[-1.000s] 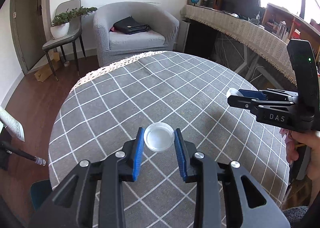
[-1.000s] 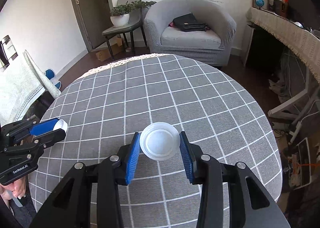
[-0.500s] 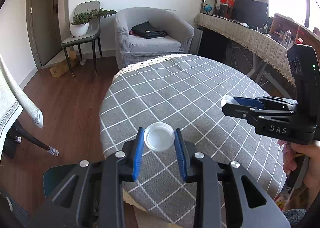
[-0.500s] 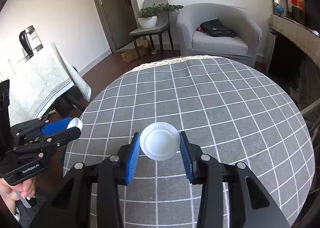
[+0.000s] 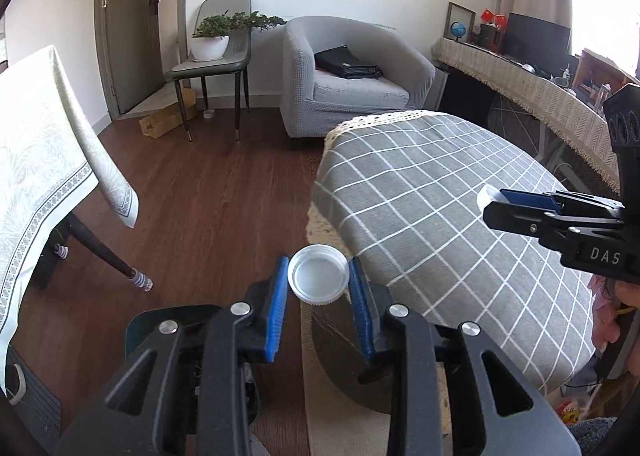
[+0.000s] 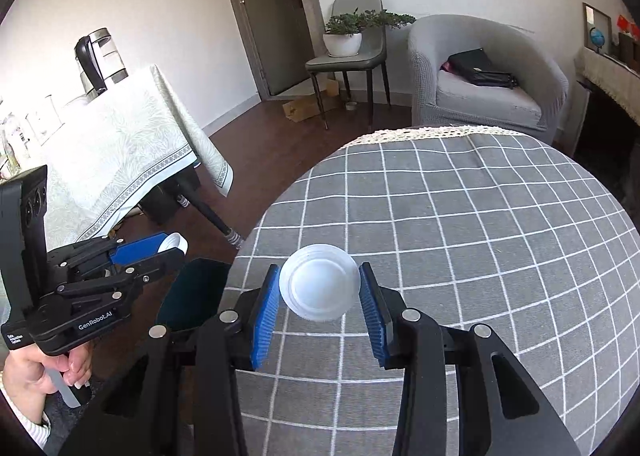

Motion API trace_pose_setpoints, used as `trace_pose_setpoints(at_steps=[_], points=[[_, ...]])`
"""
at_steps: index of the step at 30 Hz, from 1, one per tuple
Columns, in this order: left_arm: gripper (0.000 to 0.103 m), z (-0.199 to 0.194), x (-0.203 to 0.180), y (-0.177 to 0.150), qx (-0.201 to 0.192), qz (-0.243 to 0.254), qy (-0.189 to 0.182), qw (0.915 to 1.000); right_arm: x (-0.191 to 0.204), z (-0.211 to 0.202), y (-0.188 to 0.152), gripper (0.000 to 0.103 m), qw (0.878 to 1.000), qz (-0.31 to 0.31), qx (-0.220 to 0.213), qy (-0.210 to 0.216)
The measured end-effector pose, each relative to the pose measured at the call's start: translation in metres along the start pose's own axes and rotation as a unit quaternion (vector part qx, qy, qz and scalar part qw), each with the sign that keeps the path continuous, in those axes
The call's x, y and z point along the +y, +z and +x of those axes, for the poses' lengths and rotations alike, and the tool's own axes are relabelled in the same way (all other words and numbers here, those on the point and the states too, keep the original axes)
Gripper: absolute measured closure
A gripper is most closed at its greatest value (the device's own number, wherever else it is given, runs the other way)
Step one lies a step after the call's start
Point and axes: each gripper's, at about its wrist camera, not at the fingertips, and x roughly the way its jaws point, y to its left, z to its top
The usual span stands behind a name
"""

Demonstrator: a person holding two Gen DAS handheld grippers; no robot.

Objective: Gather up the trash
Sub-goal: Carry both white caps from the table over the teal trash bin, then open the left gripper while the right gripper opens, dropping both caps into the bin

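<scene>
The round table with the grey checked cloth [image 6: 460, 215] is the landmark: behind it stands the grey upholstered armchair [image 6: 492, 91], and a black flat bag [image 6: 480, 69] lies on its seat. Left of the armchair is a grey chair with thin dark legs [image 6: 352, 55] with a white pot with a green plant [image 6: 343, 43] on it. Left of the round table stands a table under a pale patterned cloth [image 6: 120, 151], with a steel kettle [image 6: 98, 59] on it.

I counted two grippers — the left gripper [image 5: 318, 282] and the right gripper [image 6: 319, 284] — and two white lids, the ridged lid [image 5: 318, 274] and the smooth lid [image 6: 319, 282] (one in each). One checked table [image 6: 460, 215], one armchair [image 5: 352, 75], one potted plant [image 5: 216, 35].
</scene>
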Motion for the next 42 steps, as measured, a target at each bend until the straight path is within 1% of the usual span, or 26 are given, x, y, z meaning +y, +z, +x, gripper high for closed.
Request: trace_pose_setpoints(at_steps=[4,7,13,19,24,30,33,35,36,37,42], points=[[0.071,0.007,0.031,-0.007,0.010,-0.016,0.018,0.9996,0.024,0.014,0.009,0.063,1.000,-0.014,0.002,0.014],[0.071,0.017,0.055,-0.015,0.029,-0.030,0.032,0.9986,0.041,0.027,0.015,0.063,0.999,-0.024,0.007,0.026],[0.071,0.032,0.091,-0.036,0.061,-0.027,0.069,0.9954,0.078,0.052,0.025,0.063,0.998,-0.044,0.016,0.047],[0.071,0.052,0.127,-0.061,0.106,-0.051,0.078,0.9900,0.115,0.078,0.028,0.063,0.995,-0.066,0.032,0.066],[0.071,0.063,0.147,-0.082,0.138,-0.060,0.084,0.9850,0.139,0.100,0.027,0.063,0.992,-0.079,0.050,0.081],[0.071,0.083,0.174,-0.108,0.189,-0.067,0.093,0.9753,0.161,0.130,0.026,0.063,0.989,-0.086,0.072,0.093],[0.070,0.090,0.186,-0.122,0.214,-0.074,0.088,0.9701,0.171,0.145,0.023,0.063,0.988,-0.089,0.085,0.097],[0.068,0.093,0.194,-0.130,0.225,-0.078,0.085,0.9675,0.178,0.157,0.022,0.063,0.986,-0.092,0.094,0.098],[0.065,0.094,0.198,-0.134,0.228,-0.079,0.088,0.9665,0.180,0.162,0.021,0.063,0.986,-0.093,0.099,0.100],[0.059,0.095,0.201,-0.136,0.231,-0.080,0.089,0.9655,0.184,0.168,0.019,0.063,0.985,-0.094,0.104,0.101],[0.056,0.090,0.216,-0.144,0.233,-0.089,0.091,0.9642,0.194,0.195,0.010,0.063,0.981,-0.097,0.132,0.102]])
